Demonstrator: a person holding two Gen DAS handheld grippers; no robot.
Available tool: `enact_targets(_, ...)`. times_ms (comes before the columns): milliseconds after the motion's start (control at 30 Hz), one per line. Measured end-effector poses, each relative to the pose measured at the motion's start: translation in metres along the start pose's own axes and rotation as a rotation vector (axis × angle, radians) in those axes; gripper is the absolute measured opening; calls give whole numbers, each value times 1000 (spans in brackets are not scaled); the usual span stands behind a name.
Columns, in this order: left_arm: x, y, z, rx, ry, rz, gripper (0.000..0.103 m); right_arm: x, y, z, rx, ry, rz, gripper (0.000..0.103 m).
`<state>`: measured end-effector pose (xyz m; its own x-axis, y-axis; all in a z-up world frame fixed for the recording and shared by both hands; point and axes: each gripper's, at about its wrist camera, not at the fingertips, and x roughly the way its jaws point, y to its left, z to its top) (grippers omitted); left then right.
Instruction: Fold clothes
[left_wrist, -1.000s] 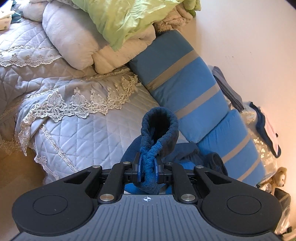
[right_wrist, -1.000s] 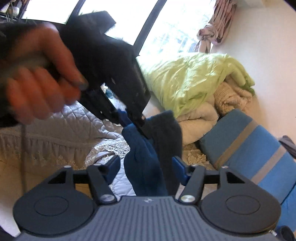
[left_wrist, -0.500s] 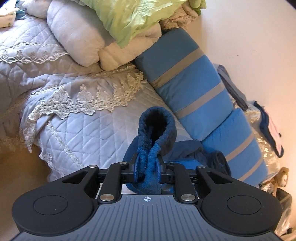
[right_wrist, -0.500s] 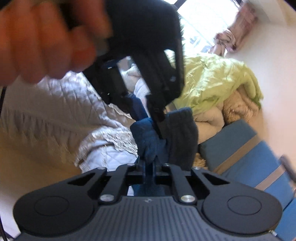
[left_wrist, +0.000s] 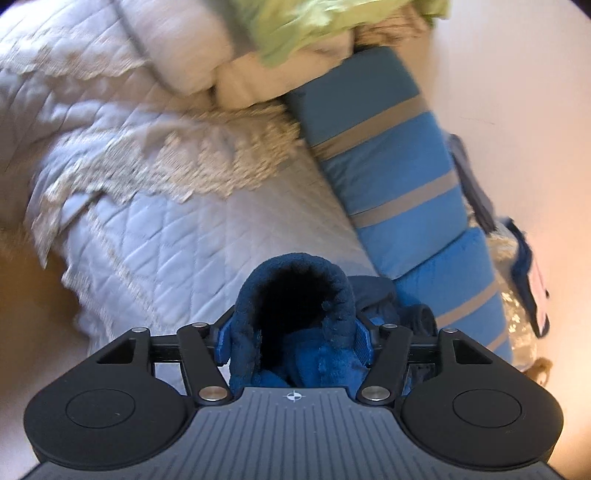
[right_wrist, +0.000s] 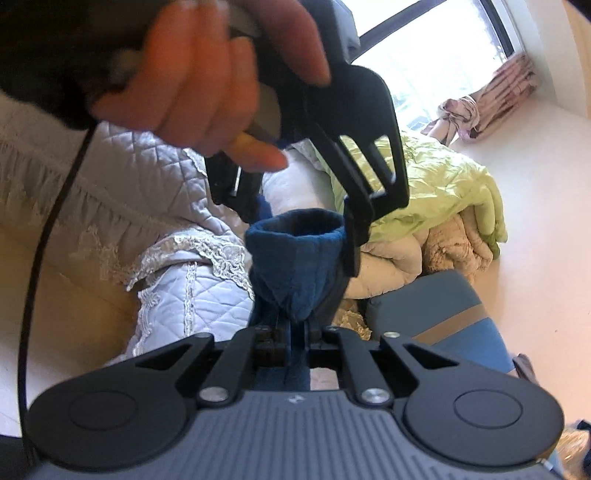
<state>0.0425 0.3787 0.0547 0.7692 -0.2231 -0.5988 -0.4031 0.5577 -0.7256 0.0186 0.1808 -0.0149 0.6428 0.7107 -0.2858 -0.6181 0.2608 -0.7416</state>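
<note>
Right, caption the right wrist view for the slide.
Right gripper clamps the dark blue sock while the left gripper, jaws opening, spreads its cuff above the quilted bed.

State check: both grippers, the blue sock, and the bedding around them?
Left gripper: jaws opening, sock cuff between them.
Right gripper: shut on the sock.
Blue sock: cuff spread open, lower part pinched.
Quilted bedspread: spread, lace edge rumpled.
Green duvet: crumpled heap.
Blue striped cushion: leaning at the wall.
</note>
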Motion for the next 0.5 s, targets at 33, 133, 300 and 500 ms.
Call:
enact_targets(33, 0, 3, 0, -29, 12, 7, 58, 0, 3, 0, -16, 1, -6, 7)
enact_targets(133, -3, 15, 0, -94, 27, 18, 58, 2, 11, -1, -52, 6, -28, 7)
enact_targets(300, -4, 38, -8, -202, 76, 13, 58, 9, 9, 3, 2, 27, -31, 7)
enact_targets(500, -1, 56, -20, -351, 100, -75, 69, 19, -1, 10, 67, 47, -54, 7)
